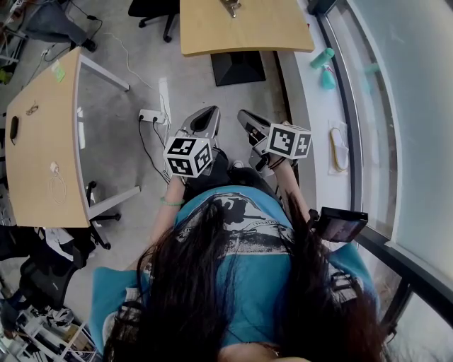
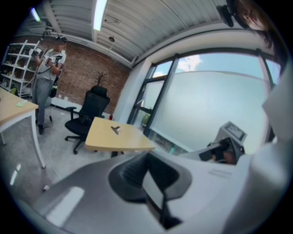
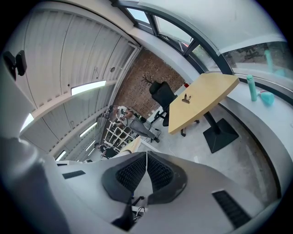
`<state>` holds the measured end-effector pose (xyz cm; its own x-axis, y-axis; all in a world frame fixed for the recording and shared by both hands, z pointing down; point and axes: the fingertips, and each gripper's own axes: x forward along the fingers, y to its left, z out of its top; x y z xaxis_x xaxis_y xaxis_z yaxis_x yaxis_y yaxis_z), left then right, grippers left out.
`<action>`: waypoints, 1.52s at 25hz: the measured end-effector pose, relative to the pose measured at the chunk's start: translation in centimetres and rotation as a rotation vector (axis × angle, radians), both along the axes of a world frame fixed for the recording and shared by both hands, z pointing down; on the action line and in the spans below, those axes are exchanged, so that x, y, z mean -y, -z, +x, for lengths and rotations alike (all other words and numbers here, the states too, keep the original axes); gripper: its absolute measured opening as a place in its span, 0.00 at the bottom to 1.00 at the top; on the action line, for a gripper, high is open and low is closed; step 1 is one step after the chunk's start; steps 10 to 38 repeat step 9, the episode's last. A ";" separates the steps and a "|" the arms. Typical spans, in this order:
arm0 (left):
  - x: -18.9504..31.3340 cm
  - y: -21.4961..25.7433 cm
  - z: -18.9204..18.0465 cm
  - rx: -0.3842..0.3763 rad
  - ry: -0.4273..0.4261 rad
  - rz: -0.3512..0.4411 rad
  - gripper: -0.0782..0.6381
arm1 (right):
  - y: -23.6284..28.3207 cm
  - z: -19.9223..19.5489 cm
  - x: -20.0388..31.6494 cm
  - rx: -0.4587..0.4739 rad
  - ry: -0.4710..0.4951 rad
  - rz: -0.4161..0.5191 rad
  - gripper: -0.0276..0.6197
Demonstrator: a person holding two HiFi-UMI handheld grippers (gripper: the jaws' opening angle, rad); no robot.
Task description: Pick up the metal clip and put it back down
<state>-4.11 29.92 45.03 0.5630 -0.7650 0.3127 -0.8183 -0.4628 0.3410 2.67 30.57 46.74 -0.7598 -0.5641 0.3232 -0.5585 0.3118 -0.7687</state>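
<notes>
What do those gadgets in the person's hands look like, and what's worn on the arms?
Both the left tool and the right tool are smooth light grey shells with dark pads at the tip. Each carries a white cube printed with black square markers. The person wears a teal short-sleeved T-shirt and a green band on the left wrist.

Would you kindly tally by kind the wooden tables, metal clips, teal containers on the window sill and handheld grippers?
Wooden tables: 2 (far table, left table)
Metal clip: 1, on the far table
Teal containers: 2 (bottle, shorter container)
Grippers: 2 (left gripper, right gripper)
Total: 7
</notes>
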 end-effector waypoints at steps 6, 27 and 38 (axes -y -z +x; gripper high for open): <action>0.2 0.1 0.3 0.000 0.000 0.001 0.11 | 0.0 0.3 0.1 0.004 -0.002 -0.004 0.08; 0.5 0.2 0.4 0.002 -0.004 0.001 0.11 | 0.1 0.4 0.4 0.005 -0.002 -0.006 0.08; 0.5 0.2 0.4 0.002 -0.004 0.001 0.11 | 0.1 0.4 0.4 0.005 -0.002 -0.006 0.08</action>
